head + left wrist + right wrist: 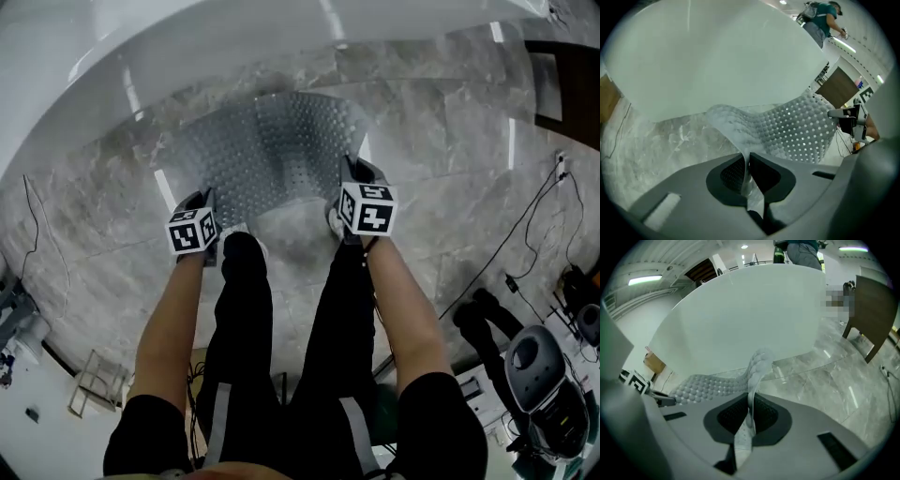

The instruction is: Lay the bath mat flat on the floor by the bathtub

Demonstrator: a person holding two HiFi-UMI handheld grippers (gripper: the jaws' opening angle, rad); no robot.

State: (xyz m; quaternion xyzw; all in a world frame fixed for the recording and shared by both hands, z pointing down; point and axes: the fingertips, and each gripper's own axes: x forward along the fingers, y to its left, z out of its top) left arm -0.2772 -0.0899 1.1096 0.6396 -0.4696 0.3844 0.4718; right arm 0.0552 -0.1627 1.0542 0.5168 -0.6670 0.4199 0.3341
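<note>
A translucent grey bath mat with a studded, perforated surface hangs stretched between my two grippers above the marble floor, in front of the white bathtub. My left gripper is shut on the mat's near left corner; the mat's edge is pinched between its dark pads. My right gripper is shut on the near right corner, where the mat runs between its pads. The mat sags in the middle and curls upward at both held corners.
The bathtub wall curves across the top of the scene. My legs in black trousers stand behind the mat. Cables and equipment lie on the floor at right. A wooden cabinet stands at far right, a cardboard box at left.
</note>
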